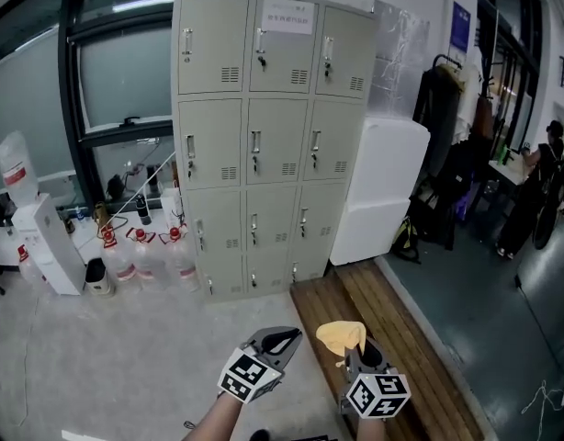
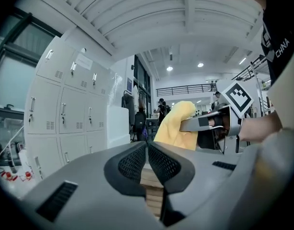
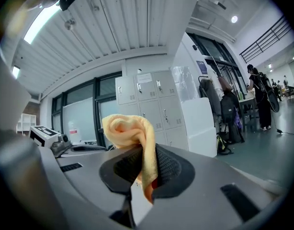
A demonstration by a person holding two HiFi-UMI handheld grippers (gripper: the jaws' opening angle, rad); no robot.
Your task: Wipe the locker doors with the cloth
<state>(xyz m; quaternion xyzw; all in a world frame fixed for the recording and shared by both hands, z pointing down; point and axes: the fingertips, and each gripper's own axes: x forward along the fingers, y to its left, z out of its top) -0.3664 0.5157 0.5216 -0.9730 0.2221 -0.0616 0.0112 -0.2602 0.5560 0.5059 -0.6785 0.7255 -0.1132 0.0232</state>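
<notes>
A grey bank of lockers (image 1: 268,136) with several small doors stands ahead, well beyond both grippers. My right gripper (image 1: 355,347) is shut on a yellow cloth (image 1: 342,336), which bunches up above its jaws (image 3: 130,128). The lockers (image 3: 149,104) show behind the cloth in the right gripper view. My left gripper (image 1: 280,343) is held low beside it, shut with nothing between its pads (image 2: 132,163). In the left gripper view the cloth (image 2: 175,126) and the right gripper (image 2: 185,125) appear just to the right, with the lockers (image 2: 65,109) at the left.
A white fridge-like box (image 1: 378,191) stands right of the lockers. A wooden bench (image 1: 383,338) runs under my right gripper. Water bottles (image 1: 140,255) and a white dispenser (image 1: 48,242) sit left of the lockers. People (image 1: 535,191) and hanging coats (image 1: 443,108) fill the right side.
</notes>
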